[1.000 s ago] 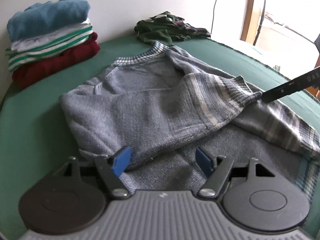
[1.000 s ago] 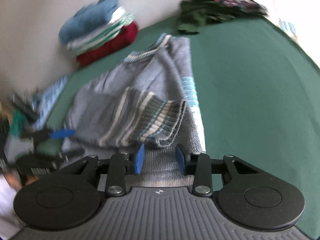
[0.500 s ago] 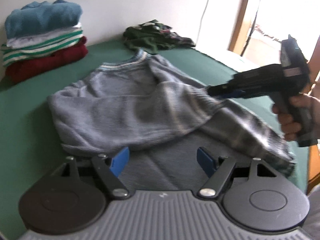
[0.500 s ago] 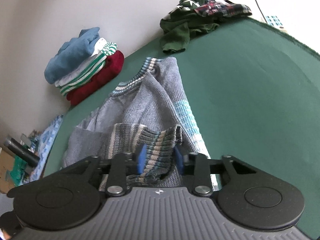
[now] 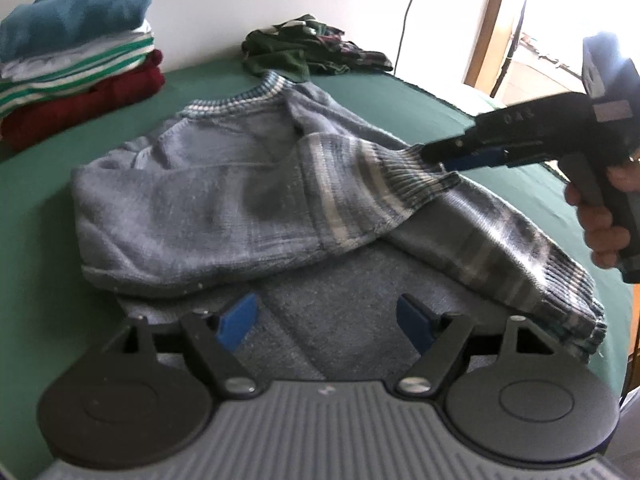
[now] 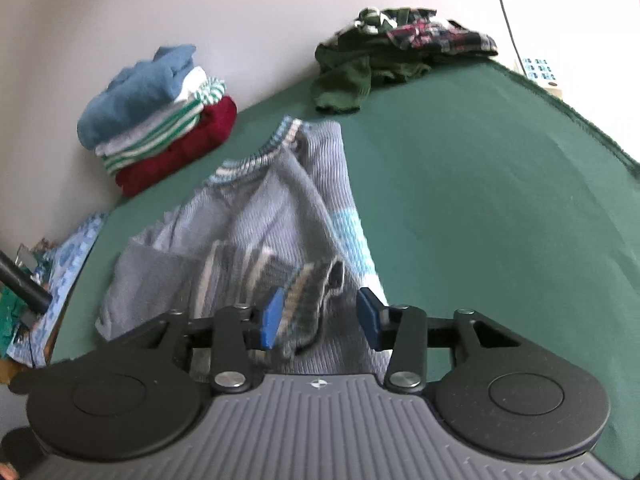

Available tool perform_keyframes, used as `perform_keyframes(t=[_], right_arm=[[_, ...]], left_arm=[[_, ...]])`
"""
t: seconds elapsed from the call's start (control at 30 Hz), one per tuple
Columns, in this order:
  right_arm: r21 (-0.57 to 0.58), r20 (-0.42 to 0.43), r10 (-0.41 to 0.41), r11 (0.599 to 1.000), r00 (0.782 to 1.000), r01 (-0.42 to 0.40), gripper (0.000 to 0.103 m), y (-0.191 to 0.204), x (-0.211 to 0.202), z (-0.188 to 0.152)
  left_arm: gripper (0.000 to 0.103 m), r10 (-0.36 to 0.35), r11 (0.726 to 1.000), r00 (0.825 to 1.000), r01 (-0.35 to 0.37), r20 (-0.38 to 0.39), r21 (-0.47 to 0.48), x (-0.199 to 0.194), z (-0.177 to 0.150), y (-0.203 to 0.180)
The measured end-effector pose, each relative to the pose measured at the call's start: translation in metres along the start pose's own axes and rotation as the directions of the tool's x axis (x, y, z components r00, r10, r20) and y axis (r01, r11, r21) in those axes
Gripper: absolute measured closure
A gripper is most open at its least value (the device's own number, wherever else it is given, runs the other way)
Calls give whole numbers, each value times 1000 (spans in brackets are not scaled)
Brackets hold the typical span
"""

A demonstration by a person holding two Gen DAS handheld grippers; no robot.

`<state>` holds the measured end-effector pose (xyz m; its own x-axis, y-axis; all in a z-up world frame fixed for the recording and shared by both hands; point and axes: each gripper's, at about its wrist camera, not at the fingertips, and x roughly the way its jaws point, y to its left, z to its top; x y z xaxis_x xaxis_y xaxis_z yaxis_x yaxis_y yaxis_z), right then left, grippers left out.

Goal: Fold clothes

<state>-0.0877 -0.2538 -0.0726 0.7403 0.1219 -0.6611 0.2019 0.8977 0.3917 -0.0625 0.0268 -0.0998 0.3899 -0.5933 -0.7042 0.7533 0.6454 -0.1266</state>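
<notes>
Left wrist view: folded clothes stack (image 5: 76, 64) far left, grey-blue sweater (image 5: 224, 200) mid green table (image 5: 36, 208), left gripper (image 5: 326, 322) jaws wide, opening, nothing gripped. Right gripper (image 6: 318, 316) jaws opening, striped cuff (image 6: 308, 300) loose between them.

The grey-blue knitted sweater (image 5: 224, 200) lies on the green cloth-covered counter (image 5: 420, 108) just ahead of the left claw (image 5: 326, 322). The stack of folded clothes (image 5: 76, 60) sits far left; the heap of dark green garments (image 5: 308, 54) lies beyond the sweater's collar.
</notes>
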Motion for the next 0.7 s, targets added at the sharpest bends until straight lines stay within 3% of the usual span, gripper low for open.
perform_keyframes(t=[0.17, 0.37, 0.4, 0.43, 0.5, 0.57, 0.7], right_arm=[[83, 0, 67, 994, 998, -67, 61, -6, 4, -10], [29, 33, 92, 995, 995, -93, 62, 6, 14, -9], [29, 34, 90, 995, 995, -91, 67, 6, 16, -9], [18, 35, 78, 997, 996, -79, 81, 6, 17, -7], [15, 33, 74, 997, 997, -74, 96, 7, 17, 2], [33, 34, 96, 995, 995, -97, 97, 6, 15, 15], [123, 118, 254, 956, 960, -267, 97, 10, -1, 65]], left_arm=[[15, 29, 1000, 1000, -29, 1, 8, 0, -6, -7], [14, 65, 998, 998, -65, 10, 9, 1, -8, -12], [14, 71, 997, 997, -71, 11, 8, 2, -8, -13], [14, 79, 997, 997, -79, 12, 7, 3, -8, -13], [15, 102, 995, 995, -102, 12, 6, 6, -5, -11], [15, 130, 992, 991, -130, 13, 0, 8, -1, -9], [15, 182, 983, 983, -182, 20, -10, 16, 8, -8]])
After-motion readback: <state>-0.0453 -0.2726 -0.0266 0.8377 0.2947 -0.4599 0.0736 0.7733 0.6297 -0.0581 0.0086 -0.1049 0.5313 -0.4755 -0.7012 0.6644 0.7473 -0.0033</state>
